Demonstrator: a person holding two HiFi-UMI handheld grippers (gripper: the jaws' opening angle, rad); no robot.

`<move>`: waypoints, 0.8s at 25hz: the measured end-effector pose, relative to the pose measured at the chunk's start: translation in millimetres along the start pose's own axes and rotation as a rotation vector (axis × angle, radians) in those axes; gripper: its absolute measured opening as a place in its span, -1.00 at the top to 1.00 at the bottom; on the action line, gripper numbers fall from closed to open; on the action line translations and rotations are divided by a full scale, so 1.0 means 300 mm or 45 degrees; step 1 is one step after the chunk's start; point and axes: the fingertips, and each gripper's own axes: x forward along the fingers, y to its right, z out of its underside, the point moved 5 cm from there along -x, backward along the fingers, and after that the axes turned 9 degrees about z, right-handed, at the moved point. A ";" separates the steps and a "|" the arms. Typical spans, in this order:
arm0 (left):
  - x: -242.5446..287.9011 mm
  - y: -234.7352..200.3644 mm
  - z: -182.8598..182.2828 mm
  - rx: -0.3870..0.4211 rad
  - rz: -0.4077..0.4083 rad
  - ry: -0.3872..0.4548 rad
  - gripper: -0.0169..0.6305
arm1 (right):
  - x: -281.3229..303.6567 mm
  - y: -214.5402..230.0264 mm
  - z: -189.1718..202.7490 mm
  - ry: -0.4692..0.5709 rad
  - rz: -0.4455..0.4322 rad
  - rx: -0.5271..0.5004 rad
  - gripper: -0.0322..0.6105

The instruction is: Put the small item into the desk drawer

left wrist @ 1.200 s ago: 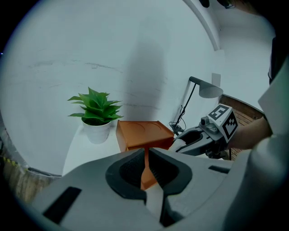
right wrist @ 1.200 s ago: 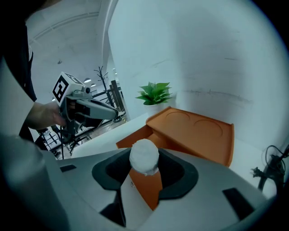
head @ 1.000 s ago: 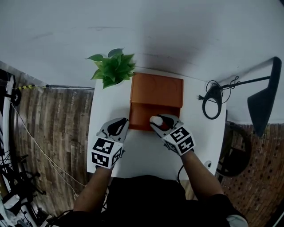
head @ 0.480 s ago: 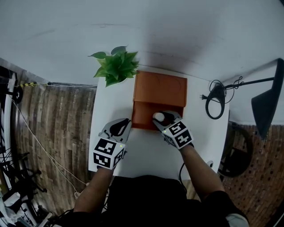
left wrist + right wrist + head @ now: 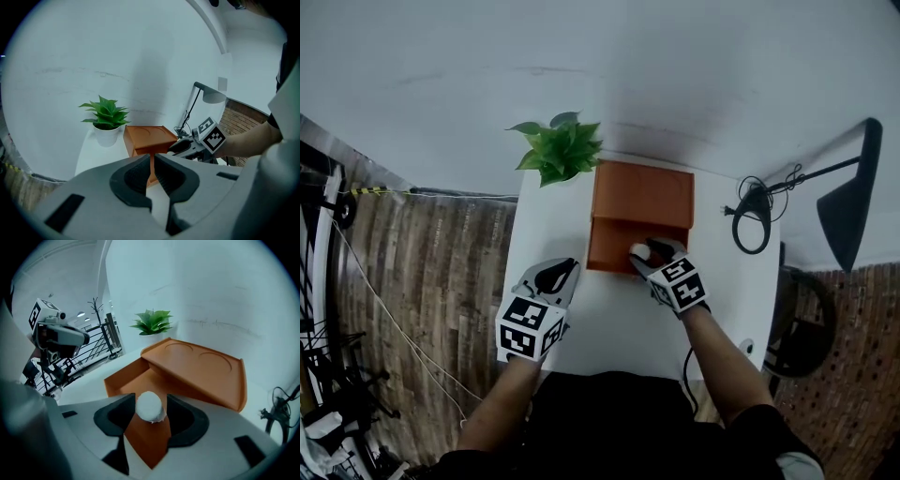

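An orange drawer unit (image 5: 642, 197) stands at the back of the white desk (image 5: 600, 328), its drawer (image 5: 614, 253) pulled out toward me. My right gripper (image 5: 647, 255) hovers over the drawer's right part. The small white round item (image 5: 150, 406) sits between its jaws above the drawer floor (image 5: 140, 380). The jaws are opening, and a gap shows on the item's right side. My left gripper (image 5: 555, 275) rests over the desk left of the drawer, shut and empty; in its own view the jaws (image 5: 153, 161) nearly meet, pointing at the unit (image 5: 147, 138).
A potted green plant (image 5: 562, 150) stands at the desk's back left corner, next to the unit. A black cable coil (image 5: 750, 220) lies at the right edge, and a black lamp (image 5: 844, 202) stands beyond it. A wood-pattern floor (image 5: 441, 272) lies to the left.
My right gripper has moved a little farther over the open drawer with the white item, and its jaws have widened. The left gripper has stayed about where it was.
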 end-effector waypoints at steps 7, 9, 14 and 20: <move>-0.088 0.058 -0.013 0.051 0.026 0.034 0.84 | -0.160 -0.002 0.008 0.087 0.161 0.088 0.25; -0.122 0.078 -0.016 0.073 0.033 0.043 0.84 | -0.218 -0.011 0.020 0.128 0.210 0.154 0.25; -0.192 0.122 -0.016 0.119 0.068 0.071 0.84 | -0.328 -0.089 0.061 0.173 0.248 0.229 0.25; -0.271 0.157 -0.015 0.173 0.117 0.114 0.84 | -0.435 -0.199 0.049 0.250 0.284 0.240 0.28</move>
